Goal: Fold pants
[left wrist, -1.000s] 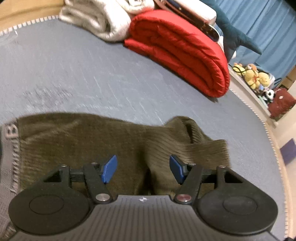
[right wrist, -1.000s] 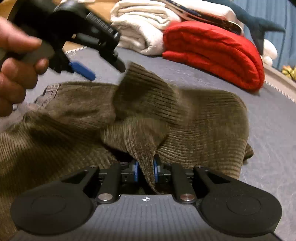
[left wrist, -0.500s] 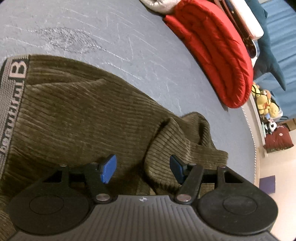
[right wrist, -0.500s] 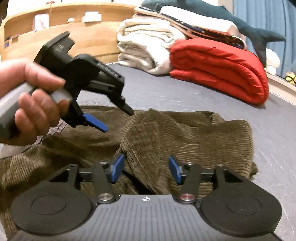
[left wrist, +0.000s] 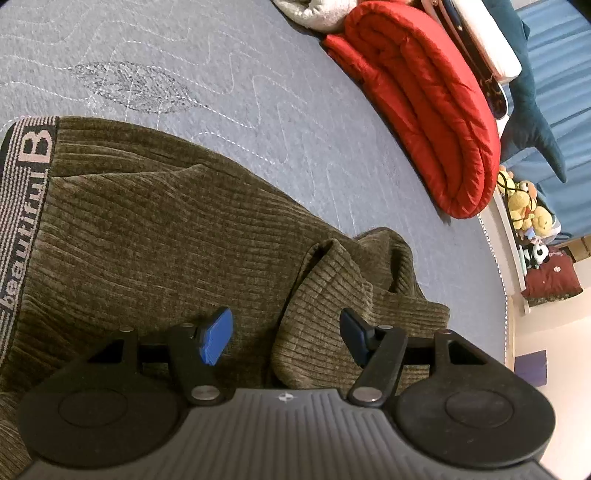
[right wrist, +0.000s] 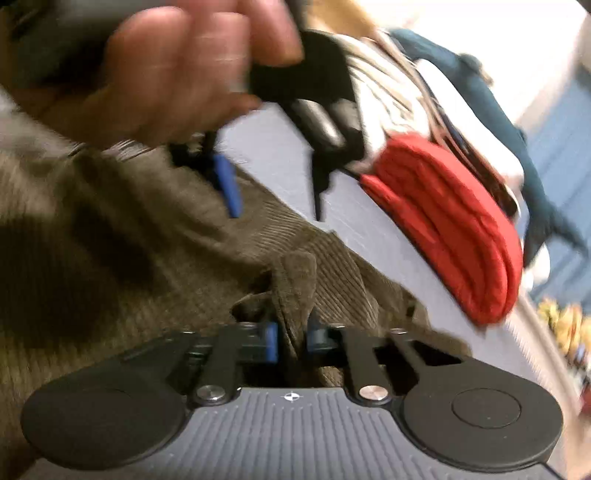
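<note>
Olive-brown corduroy pants (left wrist: 147, 229) lie crumpled on the grey mattress (left wrist: 207, 48), their lettered waistband (left wrist: 22, 206) at the left. My left gripper (left wrist: 284, 338) hovers open just above them, a raised fold (left wrist: 321, 295) between its blue pads without touching either. In the blurred right wrist view, my right gripper (right wrist: 291, 338) has its jaws closing and pinches a ridge of the pants (right wrist: 92, 240) between its pads. A hand (right wrist: 177, 66) holds the left gripper (right wrist: 273, 199) above the cloth, fingers spread.
A folded red quilt (left wrist: 424, 103) lies at the mattress's far right, white blankets (left wrist: 314, 11) beside it and a blue plush shark (left wrist: 528, 110) behind. Stuffed toys (left wrist: 524, 210) sit past the stitched mattress edge (left wrist: 498, 280). Bare mattress stretches beyond the pants.
My right gripper let go of a fold, opened wide, then shut again on a ridge of the pants while rolling. My left gripper rolled and sank closer over the cloth, staying open.
</note>
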